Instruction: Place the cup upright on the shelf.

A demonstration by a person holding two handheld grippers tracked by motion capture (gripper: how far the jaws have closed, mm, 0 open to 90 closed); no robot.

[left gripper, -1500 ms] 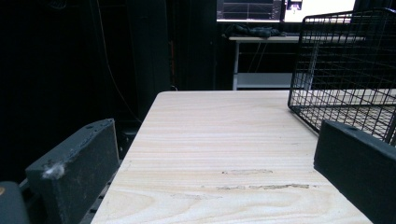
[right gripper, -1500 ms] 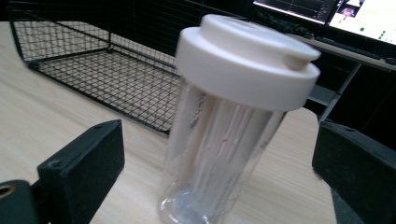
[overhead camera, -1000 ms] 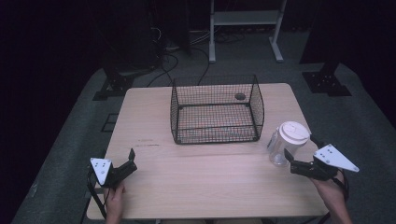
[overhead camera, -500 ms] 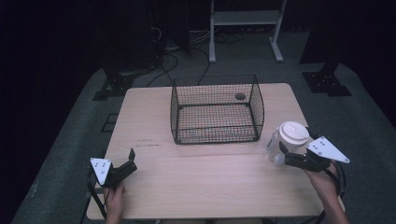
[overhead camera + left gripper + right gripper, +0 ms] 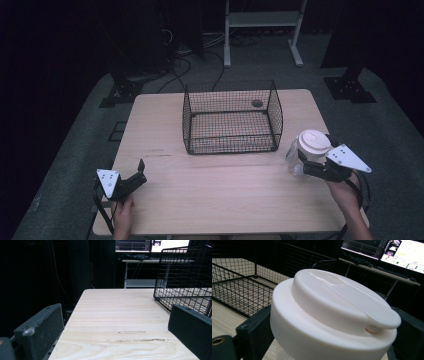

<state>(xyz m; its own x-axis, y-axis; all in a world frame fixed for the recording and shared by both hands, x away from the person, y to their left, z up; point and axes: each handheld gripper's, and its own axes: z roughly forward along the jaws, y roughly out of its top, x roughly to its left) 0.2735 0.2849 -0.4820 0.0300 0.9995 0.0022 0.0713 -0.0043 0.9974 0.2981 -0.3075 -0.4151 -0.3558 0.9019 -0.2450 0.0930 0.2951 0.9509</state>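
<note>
Right now the right tongs (image 5: 302, 168) sit around the clear jar with the white lid (image 5: 313, 142), which stands on the desk (image 5: 225, 200) just right of the wire basket (image 5: 231, 117); in the right gripper view the jaws flank it under the lid, but whether they've clamped yet I cannot tell. Left tongs (image 5: 141, 170) rest wide open and empty near the desk's left front corner. Grasp step, likely; next calls for a firm squeeze, then a straight lift clear of the basket's rim.
</note>
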